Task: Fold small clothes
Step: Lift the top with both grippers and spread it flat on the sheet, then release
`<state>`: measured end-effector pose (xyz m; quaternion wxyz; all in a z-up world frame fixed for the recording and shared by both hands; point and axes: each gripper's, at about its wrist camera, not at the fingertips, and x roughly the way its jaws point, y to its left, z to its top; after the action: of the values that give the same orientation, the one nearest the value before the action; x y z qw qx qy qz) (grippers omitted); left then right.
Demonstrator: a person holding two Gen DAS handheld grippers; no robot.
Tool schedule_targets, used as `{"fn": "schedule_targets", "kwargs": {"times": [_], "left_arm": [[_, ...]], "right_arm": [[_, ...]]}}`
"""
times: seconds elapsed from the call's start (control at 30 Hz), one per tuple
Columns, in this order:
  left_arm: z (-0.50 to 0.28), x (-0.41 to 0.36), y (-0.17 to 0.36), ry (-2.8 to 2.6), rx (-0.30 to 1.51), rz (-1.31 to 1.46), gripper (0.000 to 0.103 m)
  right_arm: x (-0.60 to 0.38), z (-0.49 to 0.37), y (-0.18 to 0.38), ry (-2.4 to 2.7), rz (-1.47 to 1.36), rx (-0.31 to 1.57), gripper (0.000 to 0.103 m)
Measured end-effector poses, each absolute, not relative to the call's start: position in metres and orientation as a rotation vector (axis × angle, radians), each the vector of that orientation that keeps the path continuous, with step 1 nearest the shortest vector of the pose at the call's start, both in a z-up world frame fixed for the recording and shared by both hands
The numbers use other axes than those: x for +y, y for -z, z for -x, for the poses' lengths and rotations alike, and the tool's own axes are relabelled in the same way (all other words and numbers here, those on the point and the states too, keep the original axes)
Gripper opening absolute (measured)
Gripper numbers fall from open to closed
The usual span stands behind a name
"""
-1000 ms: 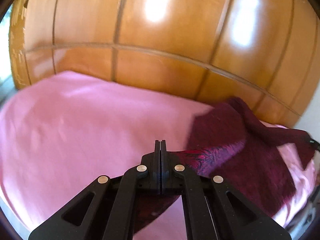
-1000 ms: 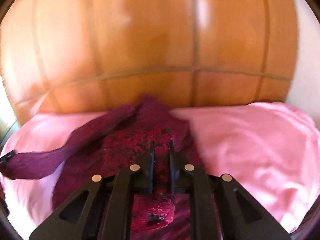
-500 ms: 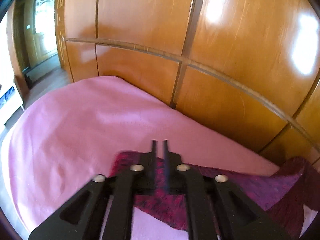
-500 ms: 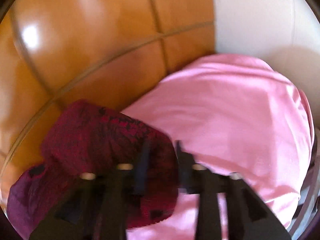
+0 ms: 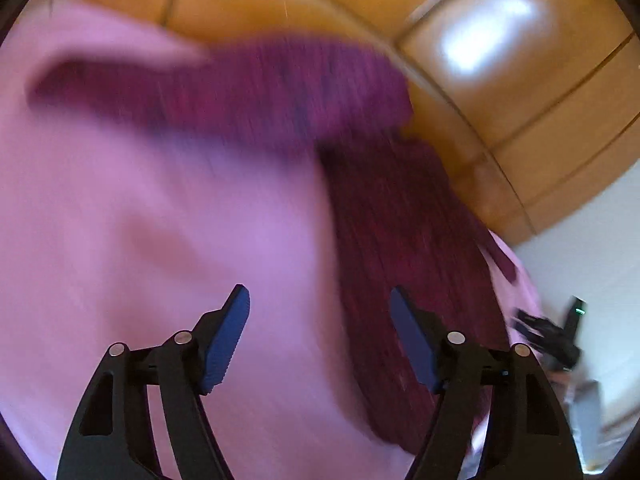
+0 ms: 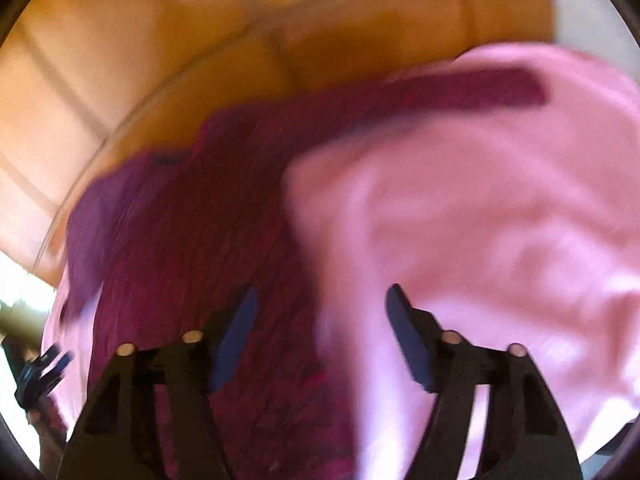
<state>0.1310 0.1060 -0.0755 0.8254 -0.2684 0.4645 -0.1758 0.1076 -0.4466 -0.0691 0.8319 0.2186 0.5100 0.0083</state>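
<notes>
A dark maroon knitted garment [image 5: 400,220] lies spread on the pink sheet [image 5: 160,220], one sleeve [image 5: 160,88] stretched out to the left. My left gripper [image 5: 317,290] hovers over the garment's left edge. Its jaws are opening and nothing is pinched between the blue pads [image 5: 228,344]. In the right wrist view the same garment [image 6: 192,240] fills the left half, with its other sleeve [image 6: 480,88] reaching right. My right gripper [image 6: 323,290] hangs above the garment's right edge. Its jaws are closing, wide apart, and the pads are not pressing on cloth. Both views are motion-blurred.
Glossy wooden panels [image 5: 500,60] rise right behind the bed, also seen as wooden panels [image 6: 120,60] on the right wrist side. A white wall [image 5: 592,260] stands at the right. A black object [image 5: 548,336], blurred, sits beyond the garment's far edge.
Both grippers were shut on the maroon garment and have let it go and spread their jaws. Both have dropped toward the bed and tilted down. The garment now lies flat with sleeves out.
</notes>
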Motion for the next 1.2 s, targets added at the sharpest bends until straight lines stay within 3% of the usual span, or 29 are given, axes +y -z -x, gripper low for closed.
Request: {"fn": "schedule_targets", "kwargs": {"times": [0.07, 0.13, 0.2, 0.23, 0.33, 0.57, 0.7, 0.93, 1.03, 1.13, 1.2], "left_arm": [[-0.121, 0.095, 0.09, 0.422, 1.015, 0.637, 0.071], [-0.115, 0.086, 0.105, 0.452, 1.027, 0.743, 0.071], [-0.118, 0.076, 0.105, 0.478, 1.014, 0.751, 0.051], [-0.118, 0.069, 0.105, 0.497, 1.027, 0.742, 0.027], [-0.121, 0.051, 0.088, 0.499, 1.008, 0.666, 0.015], [-0.116, 0.076, 0.004, 0.523, 0.913, 0.558, 0.012], [-0.088, 0.1, -0.018, 0.52, 0.913, 0.495, 0.011], [-0.036, 0.091, 0.063, 0.44, 1.114, 0.413, 0.011], [-0.03, 0.094, 0.084, 0.405, 1.136, 0.47, 0.012], [-0.03, 0.103, 0.088, 0.379, 1.122, 0.535, 0.016], [-0.028, 0.106, 0.084, 0.399, 1.12, 0.552, 0.026]], "right_arm": [[-0.437, -0.102, 0.086, -0.035, -0.447, 1.139, 0.054], [-0.436, -0.098, 0.095, -0.042, -0.45, 1.149, 0.044], [-0.432, -0.09, 0.091, -0.057, -0.448, 1.143, 0.027], [-0.431, -0.088, 0.086, -0.058, -0.432, 1.139, 0.025], [-0.421, -0.088, 0.061, -0.056, -0.332, 1.125, 0.017], [-0.389, -0.064, -0.021, -0.165, -0.21, 0.955, 0.014], [-0.381, -0.034, -0.025, -0.214, -0.184, 0.959, 0.014], [-0.386, 0.021, 0.059, -0.139, -0.193, 1.183, 0.013], [-0.391, 0.035, 0.067, -0.122, -0.242, 1.196, 0.012], [-0.389, 0.028, 0.066, -0.118, -0.194, 1.208, 0.013], [-0.38, 0.017, 0.06, -0.114, -0.133, 1.212, 0.017]]}}
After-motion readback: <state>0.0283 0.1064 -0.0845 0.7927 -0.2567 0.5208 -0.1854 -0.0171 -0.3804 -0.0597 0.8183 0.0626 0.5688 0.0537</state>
